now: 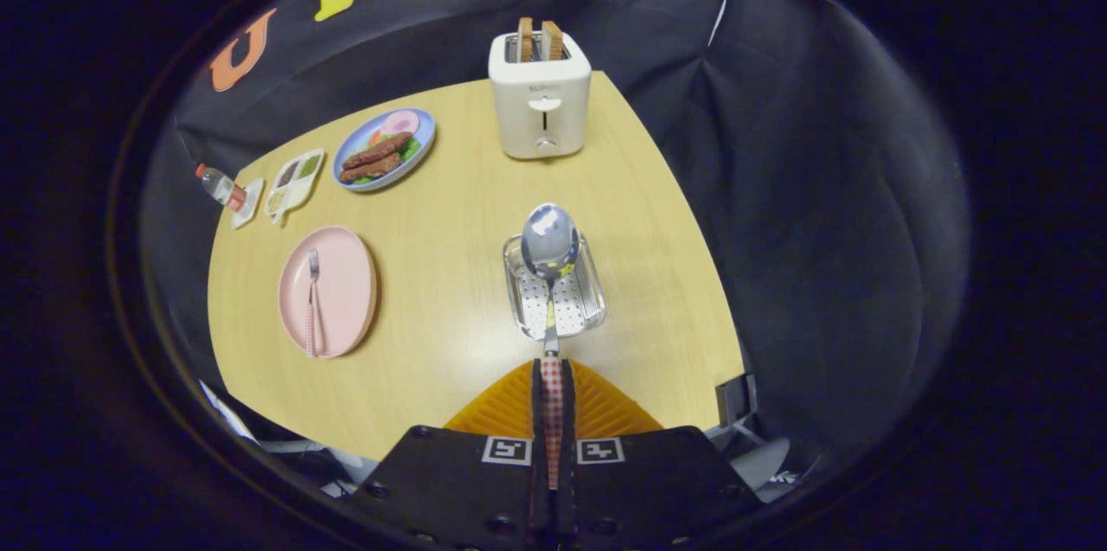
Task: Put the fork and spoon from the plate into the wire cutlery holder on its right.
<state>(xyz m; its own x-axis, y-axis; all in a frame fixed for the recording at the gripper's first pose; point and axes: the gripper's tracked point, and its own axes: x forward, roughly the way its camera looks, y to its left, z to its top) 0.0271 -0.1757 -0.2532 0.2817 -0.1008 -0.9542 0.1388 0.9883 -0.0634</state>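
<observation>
My gripper [551, 371] is shut on the checked handle of the spoon [550, 246]. The spoon points straight ahead from the fingers, its shiny bowl hanging over the far end of the wire cutlery holder [586, 291], which stands on the wooden table just beyond the fingertips. To the left of the holder lies the pink plate [346, 287] with the fork [311, 302] resting on it, tines away from me and its checked handle towards me.
A white toaster [540, 97] with two slices of bread stands beyond the holder. Farther left are a blue plate of food [385, 149], a small divided tray [294, 181] and a bottle [220, 186]. The table's right edge curves close to the holder.
</observation>
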